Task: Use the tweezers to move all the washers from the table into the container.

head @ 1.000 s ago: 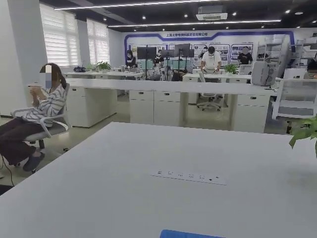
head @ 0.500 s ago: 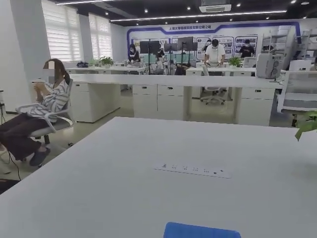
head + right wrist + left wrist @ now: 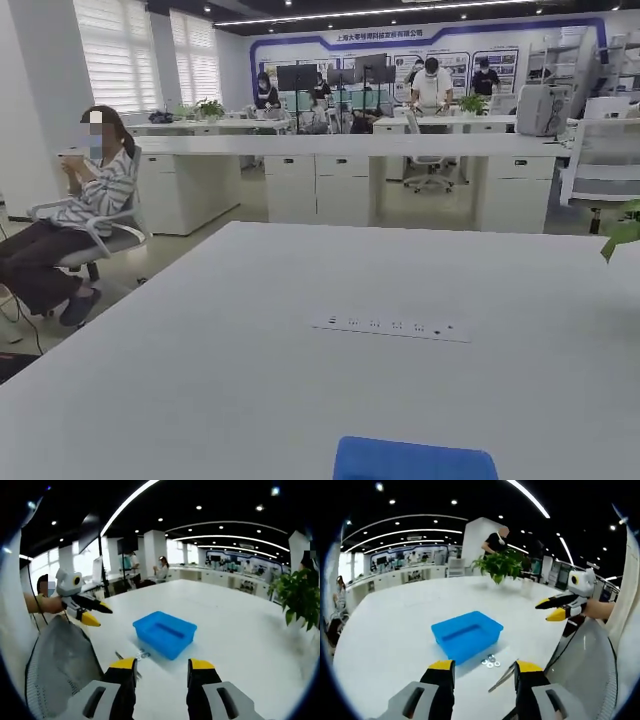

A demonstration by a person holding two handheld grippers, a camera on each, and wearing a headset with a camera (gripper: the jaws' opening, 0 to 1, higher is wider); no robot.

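The left gripper (image 3: 485, 667) hovers off the near edge of the surface (image 3: 395, 630). Its fingers (image 3: 441, 672) are apart and hold nothing, so it looks poised to start rather than mid-grasp. Ahead of it the container (image 3: 466, 634) sits a little in from that edge, open side up. The washers (image 3: 490, 661) lie in a small flat cluster just beside its near corner, clear of its wall, so each carry should be short. The tweezers (image 3: 502, 677) lie just beside the washers on the edge side and touch neither gripper. They were probably laid there for an easy pick-up.

Further right, the right gripper (image 3: 554, 611) hangs in the air beyond the edge, well apart from the tweezers. In its own view its fingers (image 3: 122, 672) stand apart and empty, aimed at the container.

No washer can be made out inside the container, so the task seems not yet begun. I judge the first step to be taking up the tweezers. They lie thin and flat, so they will need a clean pinch on their sides.

The head view is raised toward the room and catches the container's far rim at its bottom edge. This suggests the person is not yet looking down at the work.
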